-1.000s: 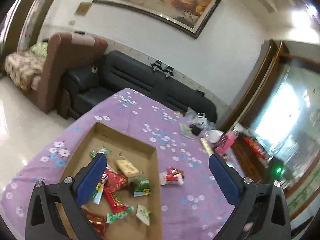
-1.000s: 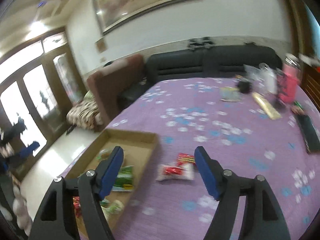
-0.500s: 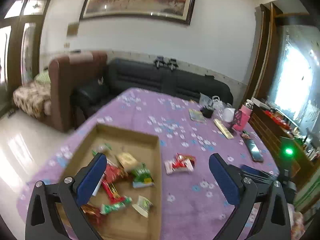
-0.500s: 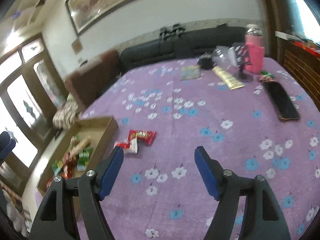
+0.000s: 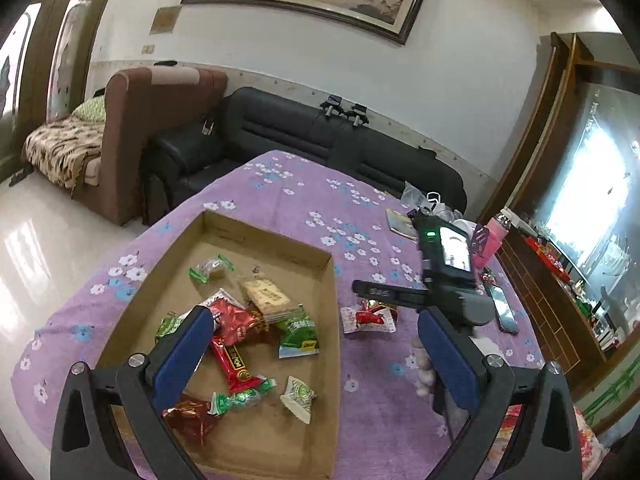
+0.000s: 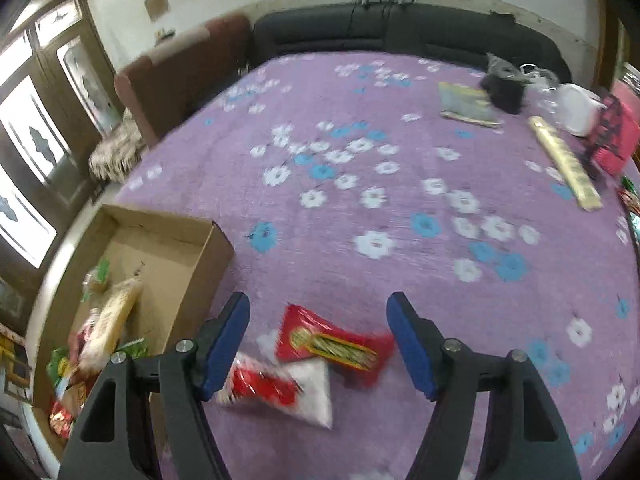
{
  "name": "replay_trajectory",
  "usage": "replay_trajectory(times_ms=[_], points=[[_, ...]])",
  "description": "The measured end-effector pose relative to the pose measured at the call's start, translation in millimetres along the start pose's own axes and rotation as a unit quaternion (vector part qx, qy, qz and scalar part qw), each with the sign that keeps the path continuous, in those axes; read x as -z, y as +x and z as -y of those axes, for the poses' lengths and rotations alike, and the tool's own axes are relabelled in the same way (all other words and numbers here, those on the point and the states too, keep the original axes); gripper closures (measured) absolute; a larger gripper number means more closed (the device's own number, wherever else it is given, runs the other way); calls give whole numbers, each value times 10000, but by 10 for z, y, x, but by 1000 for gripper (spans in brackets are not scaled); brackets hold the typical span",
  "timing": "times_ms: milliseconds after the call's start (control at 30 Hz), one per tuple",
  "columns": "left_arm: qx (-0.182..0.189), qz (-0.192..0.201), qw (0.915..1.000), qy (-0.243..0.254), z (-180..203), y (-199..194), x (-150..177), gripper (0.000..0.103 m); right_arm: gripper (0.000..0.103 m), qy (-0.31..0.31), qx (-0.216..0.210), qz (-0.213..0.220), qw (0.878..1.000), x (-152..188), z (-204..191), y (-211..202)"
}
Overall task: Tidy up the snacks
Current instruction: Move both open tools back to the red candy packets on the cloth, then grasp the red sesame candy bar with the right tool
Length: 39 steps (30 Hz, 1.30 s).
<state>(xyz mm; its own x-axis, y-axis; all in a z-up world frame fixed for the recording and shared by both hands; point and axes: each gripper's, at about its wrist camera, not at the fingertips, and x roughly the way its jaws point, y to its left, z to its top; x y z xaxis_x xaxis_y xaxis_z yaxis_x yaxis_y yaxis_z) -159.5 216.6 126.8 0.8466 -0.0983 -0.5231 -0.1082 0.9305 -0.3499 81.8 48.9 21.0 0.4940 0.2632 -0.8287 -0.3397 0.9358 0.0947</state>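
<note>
Right gripper [image 6: 318, 344]: jaws apart and closing slightly, nothing pressed between the pads. Two loose snacks lie on the purple floral cloth [image 6: 360, 200] directly ahead of it. The red snack packet [image 6: 332, 344] sits between the two fingers, nearer the right one. The red-and-white sachet [image 6: 280, 388] lies just beside the left finger and appears to tuck under the red packet's edge.

Left gripper [image 5: 316, 356]: jaws wide apart, empty, hovering over the near end of the cardboard tray [image 5: 332, 288], which already holds a pile of wrapped snacks.

Risks:
- The two loose packets touch or overlap; a closing grip could catch both or drag the sachet sideways.
- Flat foil wrappers on soft cloth may slide out from the pads, or the cloth may bunch up in the grip.
- The tray wall stands just left of the right gripper's left finger; a low carry could clip it.

Poorly seen: the right wrist view is motion-blurred, so the printing and the exact overlap cannot be read. In the left wrist view the right gripper's body covers part of the red packet. The tray's near corner is cut off behind the left gripper.
</note>
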Motion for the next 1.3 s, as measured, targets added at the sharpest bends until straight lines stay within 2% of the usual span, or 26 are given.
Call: replay_trajectory(times_ms=[33,133,200,267,367,500,533,600,633,700,800,867,933,1000,1033,1200,1300], points=[[12,-17,10000,-12,-18,0,6,1,32,-138,76,-88,9998,11,-61,51],[28,1,10000,-25,-64,0,-6,1,62,-780,583,-260,9949,149,-213,72],[73,16,10000,-14,-83,4,-14,1,70,-1072,689,-292,9914,328,-204,-76],[132,5,9999,41,-77,22,-4,1,79,-1093,733,-376,9906,514,-84,-213],[291,-62,9994,174,10,76,35,1,80,-624,510,-594,9950,811,314,-471],[423,-210,9984,306,140,169,85,1,80,-257,720,-706,9946,1036,693,-701],[451,-253,9982,310,166,189,92,1,80,-161,609,-677,9957,1050,768,-750],[494,-311,9978,313,209,215,110,1,73,-7,343,-398,9986,1034,847,-884],[475,-323,9978,319,221,218,112,1,68,25,320,-151,9994,1002,840,-967],[434,-301,9981,304,234,202,101,1,67,-25,59,134,9999,924,734,-1048],[391,-280,9985,248,232,177,77,1,67,-152,-496,196,9985,775,438,-976],[364,-270,9987,246,233,153,73,1,67,-250,-677,132,9973,677,202,-818],[331,-264,9987,267,228,138,79,1,67,-329,-701,-13,9970,608,-6,-625],[303,-287,9987,281,208,133,79,1,72,-357,-634,-106,9973,566,-138,-449],[290,-296,9987,280,195,132,79,1,84,-366,-584,-150,9975,567,-182,-391],[325,-308,9987,232,135,154,81,1,86,-41,-14,-167,9999,750,-25,-527],[399,-392,9982,220,149,211,115,1,85,185,-5,-283,9994,947,145,-674]])
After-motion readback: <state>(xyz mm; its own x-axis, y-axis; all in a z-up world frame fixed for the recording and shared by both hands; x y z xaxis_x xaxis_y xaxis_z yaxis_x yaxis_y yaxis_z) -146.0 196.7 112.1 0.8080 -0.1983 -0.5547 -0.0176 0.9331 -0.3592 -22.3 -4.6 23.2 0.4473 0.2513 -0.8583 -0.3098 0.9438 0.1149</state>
